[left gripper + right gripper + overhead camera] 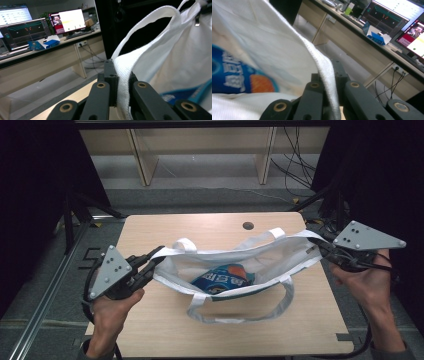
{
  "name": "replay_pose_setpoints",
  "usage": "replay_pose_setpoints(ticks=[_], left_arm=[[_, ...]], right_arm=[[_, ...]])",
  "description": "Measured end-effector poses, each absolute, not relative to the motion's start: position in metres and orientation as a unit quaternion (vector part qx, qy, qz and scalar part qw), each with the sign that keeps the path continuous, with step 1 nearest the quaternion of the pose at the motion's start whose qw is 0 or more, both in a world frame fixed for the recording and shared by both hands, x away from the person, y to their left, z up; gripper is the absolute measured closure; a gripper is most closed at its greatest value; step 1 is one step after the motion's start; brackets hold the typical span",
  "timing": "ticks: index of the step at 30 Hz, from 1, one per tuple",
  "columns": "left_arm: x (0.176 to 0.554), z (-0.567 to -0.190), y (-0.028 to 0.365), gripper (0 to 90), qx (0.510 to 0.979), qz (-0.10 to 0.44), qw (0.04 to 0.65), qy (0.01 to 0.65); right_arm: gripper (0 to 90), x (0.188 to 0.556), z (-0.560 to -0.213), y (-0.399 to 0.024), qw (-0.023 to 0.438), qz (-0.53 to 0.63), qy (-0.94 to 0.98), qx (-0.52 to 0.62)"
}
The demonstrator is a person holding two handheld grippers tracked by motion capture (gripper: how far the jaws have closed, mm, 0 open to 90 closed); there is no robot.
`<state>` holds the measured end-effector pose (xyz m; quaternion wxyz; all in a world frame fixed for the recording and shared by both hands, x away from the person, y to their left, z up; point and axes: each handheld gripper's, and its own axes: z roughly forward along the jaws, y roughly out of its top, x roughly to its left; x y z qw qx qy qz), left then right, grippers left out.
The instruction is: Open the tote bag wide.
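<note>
Lifting is the step in hand: left gripper [150,265] and right gripper [320,249] fingers clamp opposite rims of the white bag [265,257], stretched above the surface [150,225]. Next, keep both grips level, so the blue packet [223,278] stays inside.

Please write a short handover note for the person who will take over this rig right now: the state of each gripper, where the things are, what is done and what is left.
Left gripper: shut on the left end of the white tote bag, rim cloth pinched between its jaws.
Right gripper: shut on the right end of the same rim.
The bag hangs stretched open between the two grippers above the wooden table; its near handle droops toward the tabletop.
A blue snack packet lies inside the bag.
Done: packet in, both ends gripped, mouth held open.
Left: probably to carry or set the bag down; keep both grips even so that it does not tip.
</note>
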<state>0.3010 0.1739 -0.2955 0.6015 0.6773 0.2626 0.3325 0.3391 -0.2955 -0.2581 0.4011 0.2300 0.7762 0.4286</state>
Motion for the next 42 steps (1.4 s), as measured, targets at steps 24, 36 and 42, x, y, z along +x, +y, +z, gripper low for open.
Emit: replay_pose_setpoints(ticks=[24, 36, 42], left_arm=[[0.321, -0.292, 0.184, 86.9, 0.658, 0.317, 0.620, 0.286], [0.316, -0.262, 0.189, 86.8, 0.639, 0.305, 0.652, 0.271], [0.386, -0.318, 0.188, 86.5, 0.654, 0.253, 0.629, 0.336]], right_arm=[[88.4, 0.360, -0.240, -0.279, 0.418, 0.430, 0.765, 0.234], [88.4, 0.337, -0.220, -0.287, 0.413, 0.480, 0.743, 0.216], [88.3, 0.386, -0.261, -0.281, 0.392, 0.436, 0.768, 0.259]])
